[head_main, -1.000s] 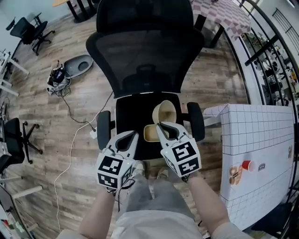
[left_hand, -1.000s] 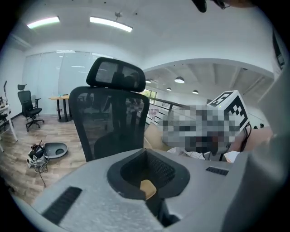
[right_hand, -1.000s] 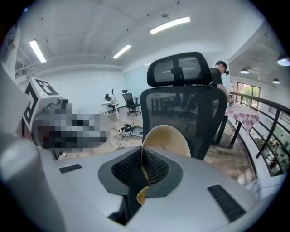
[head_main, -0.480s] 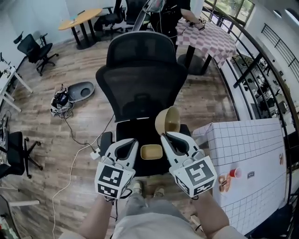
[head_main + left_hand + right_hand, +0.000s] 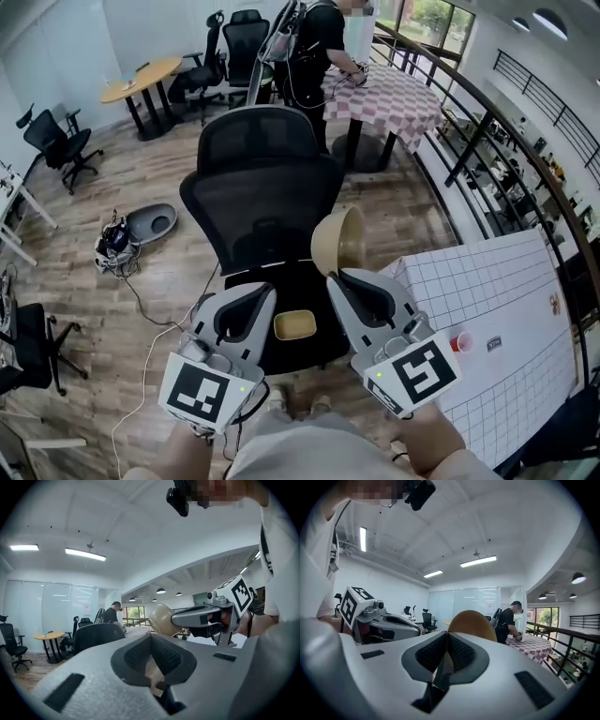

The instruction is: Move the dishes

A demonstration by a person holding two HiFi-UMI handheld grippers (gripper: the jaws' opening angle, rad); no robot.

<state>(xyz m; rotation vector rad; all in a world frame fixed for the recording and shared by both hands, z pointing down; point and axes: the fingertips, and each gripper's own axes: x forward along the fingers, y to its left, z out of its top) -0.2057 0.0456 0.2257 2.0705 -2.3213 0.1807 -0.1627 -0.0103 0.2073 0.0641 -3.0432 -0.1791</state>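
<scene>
Locate the tan bowl (image 5: pixel 337 242) first. It hangs tipped on edge above the front right of the office chair (image 5: pixel 258 202) seat, level with the lower backrest. Your right hand-held gripper (image 5: pixel 341 276) is clamped on its rim, and the right gripper view shows the rim edge pinched between the pads. The rim is probably the only part thin enough for the jaws to span, which explains the tilt. Nothing shows inside the bowl, so the tilt should cost nothing.

A square tan dish (image 5: pixel 295 325) lies flat on the chair seat near its front edge, below and between both tools.

Your left hand-held gripper (image 5: pixel 264 292) hovers over the front left of the seat with its jaw tips together and nothing held, likely in reserve for that dish.

The grid-patterned tabletop (image 5: pixel 487 291) right of the chair is the probable destination.
</scene>
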